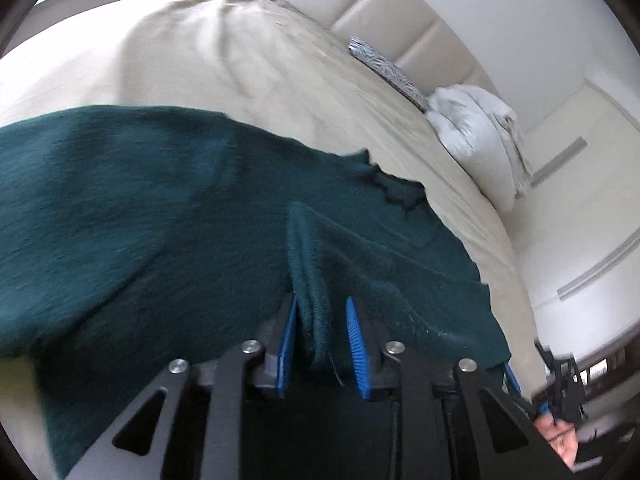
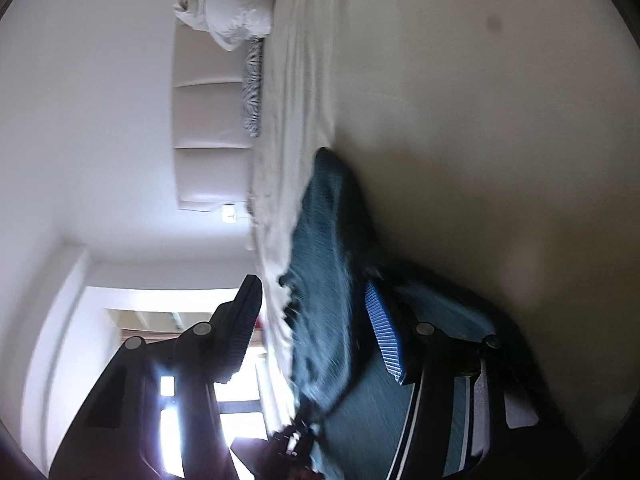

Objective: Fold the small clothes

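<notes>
While the fold is only part made, a dark green sweater [image 1: 152, 216] is seen spread across a beige bedspread [image 1: 248, 64], one edge doubled back over the body.

A ribbed fold of the knit is stood between the parted pads of the left gripper [image 1: 322, 344], which are not pressed on it; cloth is also seen between the right gripper [image 2: 320, 328], its fingers held wide apart. Further folding is judged to remain. The knit looks thick, soft and fuzzy, with a frilled collar.
</notes>
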Tool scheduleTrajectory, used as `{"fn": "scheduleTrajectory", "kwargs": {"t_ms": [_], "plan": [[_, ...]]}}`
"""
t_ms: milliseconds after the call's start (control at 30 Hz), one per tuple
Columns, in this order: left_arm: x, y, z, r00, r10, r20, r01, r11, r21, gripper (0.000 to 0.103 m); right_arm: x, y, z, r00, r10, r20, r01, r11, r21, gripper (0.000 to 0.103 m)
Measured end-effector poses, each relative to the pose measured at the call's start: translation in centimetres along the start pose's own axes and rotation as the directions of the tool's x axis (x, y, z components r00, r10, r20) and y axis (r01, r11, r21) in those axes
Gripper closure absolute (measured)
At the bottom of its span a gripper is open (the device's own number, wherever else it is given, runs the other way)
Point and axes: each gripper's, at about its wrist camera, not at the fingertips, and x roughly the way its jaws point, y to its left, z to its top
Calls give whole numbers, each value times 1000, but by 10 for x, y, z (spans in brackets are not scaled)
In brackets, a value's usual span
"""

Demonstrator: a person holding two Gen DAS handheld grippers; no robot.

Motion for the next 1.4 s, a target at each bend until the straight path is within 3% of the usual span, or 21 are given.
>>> {"fn": "scheduleTrajectory", "kwargs": {"t_ms": [67, 100, 167, 300, 367, 467, 533, 600, 667, 800, 867, 900, 967, 1033, 1100, 1200, 1300, 1400], "plan": [[-13, 0, -2, 999, 40, 34, -39, 999, -34, 69, -23, 13, -2, 999, -45, 28, 46, 998, -47, 48], [-17, -4, -2, 998, 42, 53, -40, 999, -28, 62, -32, 22, -1, 998, -55, 36, 58, 995, -76, 48], [-22, -23, -3, 996, 28, 84, -31, 999, 36, 58, -33, 47, 2, 998, -59, 14, 61, 986, -157, 47], [-10, -59, -2, 996, -8, 92, -7, 987, 158, 53, 20, 94, 10, 983, -127, -132, 72, 931, -358, 41], [4, -61, 0, 997, 17, 76, -31, 983, 181, 53, 46, 96, 19, 972, -153, -177, 76, 922, -379, 41], [26, -44, -2, 997, 77, 12, -78, 983, 164, 58, 76, 68, 31, 942, -237, -238, 148, 929, -340, 41], [24, -33, -3, 999, 53, 13, -54, 987, 154, 68, 80, 40, 31, 926, -251, -282, 165, 941, -295, 56], [22, -27, -4, 999, 38, 6, -39, 988, 151, 70, 68, 28, 32, 946, -176, -272, 87, 946, -311, 66], [22, -24, -2, 1000, 25, -1, -25, 989, 146, 70, 54, 16, 34, 947, -140, -288, 58, 959, -276, 70], [22, -20, -5, 1000, 13, 4, -13, 989, 149, 70, 28, 44, 32, 953, -216, -214, 124, 918, -377, 61], [23, -18, -8, 1000, 4, 14, -6, 989, 145, 70, 24, 66, 38, 966, -153, -210, 60, 918, -393, 54], [24, -18, -8, 1000, 1, 17, -3, 990, 144, 70, 27, 74, 40, 969, -129, -212, 37, 920, -391, 46], [24, -14, -9, 1000, -16, 18, 13, 991, 137, 70, 43, 88, 46, 966, -141, -215, 41, 911, -411, 37], [24, -9, -9, 999, -43, 17, 41, 992, 123, 71, 75, 86, 53, 949, -188, -253, 72, 911, -407, 36], [25, -5, -9, 998, -57, 20, 55, 992, 116, 74, 103, 64, 66, 925, -261, -275, 154, 922, -355, 40], [26, -7, -10, 998, -50, 29, 46, 991, 127, 75, 111, 57, 90, 954, -181, -240, 107, 951, -291, 43], [27, -7, -11, 998, -53, 37, 47, 990, 131, 75, 106, 65, 101, 951, -208, -228, 136, 946, -294, 41], [28, -6, -9, 997, -64, 38, 59, 991, 123, 75, 96, 68, 91, 942, -231, -242, 138, 927, -348, 41]]}}
